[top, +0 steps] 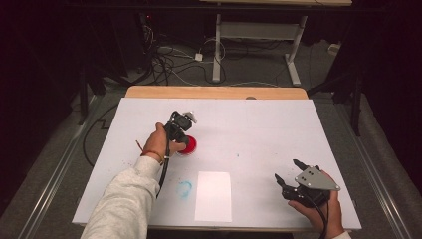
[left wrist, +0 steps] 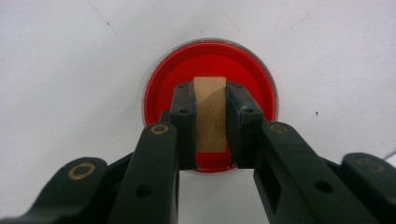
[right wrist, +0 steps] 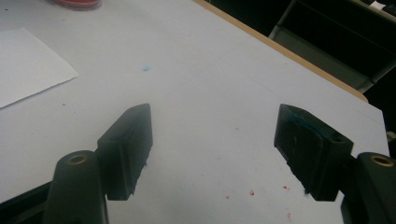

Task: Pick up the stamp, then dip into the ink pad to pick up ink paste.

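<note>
Right now the left gripper [left wrist: 210, 100] is clenched on a small wooden block [left wrist: 210, 114], its two black pads pressing the block's sides. In the left gripper view the block stands over a round red dish [left wrist: 163, 79] with a clear rim, which sits on the white surface [left wrist: 70, 56]; whether the block's lower end touches the red inside the dish I cannot tell. In the high view the same gripper [top: 182, 130] points down at the red dish [top: 191, 146], left of the surface's middle. A white sheet of paper [top: 213, 196] lies flat nearer the person, with a faint blue smudge [top: 184, 188] just beside its left edge. The right gripper [top: 287, 171] rests near the surface's right front corner, well apart from the dish, its jaws spread wide with nothing between them; in the right gripper view small red specks [right wrist: 252, 192] dot the surface near that gripper [right wrist: 212, 154].
</note>
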Motion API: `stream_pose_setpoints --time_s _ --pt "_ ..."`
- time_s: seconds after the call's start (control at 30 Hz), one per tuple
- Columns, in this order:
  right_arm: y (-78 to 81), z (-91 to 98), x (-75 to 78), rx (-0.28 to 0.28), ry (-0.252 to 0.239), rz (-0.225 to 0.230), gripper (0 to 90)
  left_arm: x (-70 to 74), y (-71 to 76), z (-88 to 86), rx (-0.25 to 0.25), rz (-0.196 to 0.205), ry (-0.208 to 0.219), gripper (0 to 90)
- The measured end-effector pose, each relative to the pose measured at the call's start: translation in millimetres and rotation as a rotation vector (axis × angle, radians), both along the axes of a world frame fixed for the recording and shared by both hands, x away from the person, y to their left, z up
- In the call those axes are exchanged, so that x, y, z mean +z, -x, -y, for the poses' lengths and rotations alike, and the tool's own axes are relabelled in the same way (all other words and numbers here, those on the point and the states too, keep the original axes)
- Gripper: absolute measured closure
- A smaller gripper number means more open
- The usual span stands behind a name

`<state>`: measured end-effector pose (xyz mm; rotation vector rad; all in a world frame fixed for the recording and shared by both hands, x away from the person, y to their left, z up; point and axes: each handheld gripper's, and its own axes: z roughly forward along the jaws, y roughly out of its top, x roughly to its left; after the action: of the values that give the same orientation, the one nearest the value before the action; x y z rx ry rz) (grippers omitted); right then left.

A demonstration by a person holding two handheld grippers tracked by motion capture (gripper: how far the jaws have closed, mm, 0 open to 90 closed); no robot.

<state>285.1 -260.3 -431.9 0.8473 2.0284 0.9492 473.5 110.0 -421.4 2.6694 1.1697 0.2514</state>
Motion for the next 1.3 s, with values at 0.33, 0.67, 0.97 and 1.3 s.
stream_pose_setpoints --time_s 0.33,0.67,0.97,1.3 --pt "-1.3 0.8 0.5 -0.001 -0.008 -0.006 29.0 1.6 0.9 0.5 -0.031 0.013 -0.017 74.1" --pt "-2.1 -0.7 1.8 -0.002 -0.009 0.001 28.3 16.4 13.5 -12.5 -0.054 0.048 0.054 74.1" --pt "-1.4 5.3 7.2 -0.026 -0.052 0.035 27.6 30.7 32.9 -25.0 -0.091 0.124 0.151 74.1" --pt "-0.3 4.8 6.3 -0.019 -0.04 0.033 27.5 46.8 46.1 -33.3 -0.112 0.167 0.174 74.1"
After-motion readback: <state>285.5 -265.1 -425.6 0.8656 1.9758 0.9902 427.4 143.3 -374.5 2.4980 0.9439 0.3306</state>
